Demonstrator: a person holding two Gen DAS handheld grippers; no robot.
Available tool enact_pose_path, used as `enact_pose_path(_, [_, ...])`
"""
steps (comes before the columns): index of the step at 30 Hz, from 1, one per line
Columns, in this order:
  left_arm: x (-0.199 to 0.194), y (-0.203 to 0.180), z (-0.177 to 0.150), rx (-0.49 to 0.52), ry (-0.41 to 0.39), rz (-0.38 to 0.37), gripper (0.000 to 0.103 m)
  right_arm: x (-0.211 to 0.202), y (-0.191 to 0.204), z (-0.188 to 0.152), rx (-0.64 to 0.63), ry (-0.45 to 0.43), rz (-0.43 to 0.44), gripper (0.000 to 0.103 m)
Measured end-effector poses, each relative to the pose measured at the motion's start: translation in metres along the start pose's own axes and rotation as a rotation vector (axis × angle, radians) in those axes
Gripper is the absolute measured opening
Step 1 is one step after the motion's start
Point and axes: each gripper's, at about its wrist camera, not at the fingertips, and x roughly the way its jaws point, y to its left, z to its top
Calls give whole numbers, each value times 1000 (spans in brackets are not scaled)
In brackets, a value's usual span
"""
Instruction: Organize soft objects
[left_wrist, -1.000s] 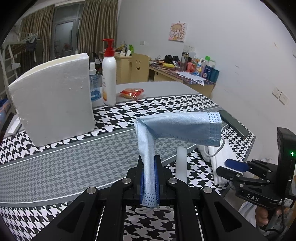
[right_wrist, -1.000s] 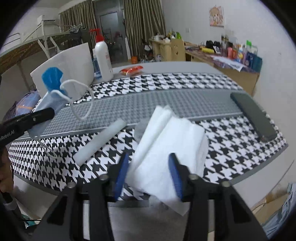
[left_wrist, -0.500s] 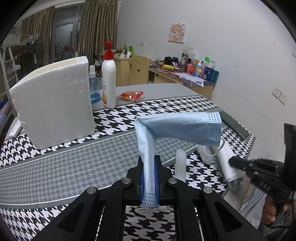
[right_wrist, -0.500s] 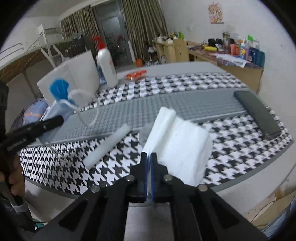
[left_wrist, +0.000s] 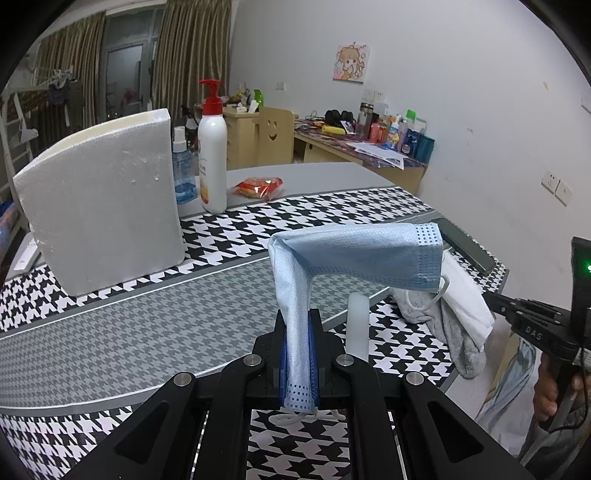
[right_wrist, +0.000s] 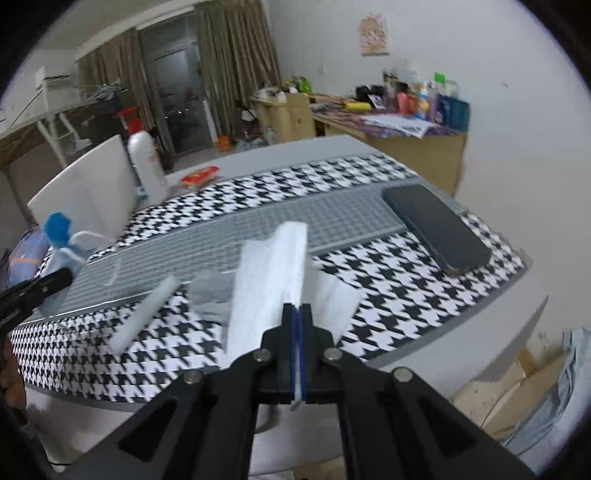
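One blue face mask (left_wrist: 354, 254) is clamped in the left claw (left_wrist: 297, 354) at lower centre of the left view, its free half bent rightward above the bench (left_wrist: 110, 317); one white cloth (right_wrist: 273, 273) is pinched by the right claw (right_wrist: 297, 332) at centre of the right view. Only the right view shows the whole dark phone (right_wrist: 436, 229); only the left shows one grey cloth (left_wrist: 450, 328); one foam tube (right_wrist: 144, 314) is seen in both.

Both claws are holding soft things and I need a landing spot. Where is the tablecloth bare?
Bare: the grey centre band, bordered by the foam block and the white foam roll. Also the checks between the snack packet and the phone. Crowded: the near edge around the grey cloth.
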Motion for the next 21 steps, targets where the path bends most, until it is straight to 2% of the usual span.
enact_pose_path(2, [1, 0, 0, 1, 1, 1, 10, 5, -5, 0, 8, 13, -8, 17])
enact_pose_path(4, [3, 1, 1, 1, 3, 1, 10, 11, -8, 0, 23, 26, -1, 46])
enact_pose_path(6, [4, 1, 1, 1, 5, 3, 10, 12, -9, 1, 19, 18, 11, 59])
enact_pose_path(7, [5, 2, 2, 0, 6, 4, 10, 14, -8, 1, 13, 19, 19, 60])
enact_pose_path(14, [9, 5, 1, -3, 14, 6, 10, 38, -1, 1, 27, 90, 84, 59])
enact_pose_path(16, [10, 7, 2, -6, 15, 9, 10, 42, -1, 1, 45, 105, 102, 28])
enact_pose_path(19, [12, 8, 2, -6, 17, 8, 10, 39, -2, 3, 53, 89, 95, 15])
enact_pose_path(21, [11, 8, 1, -6, 15, 7, 10, 36, -1, 6, 41, 74, 86, 13])
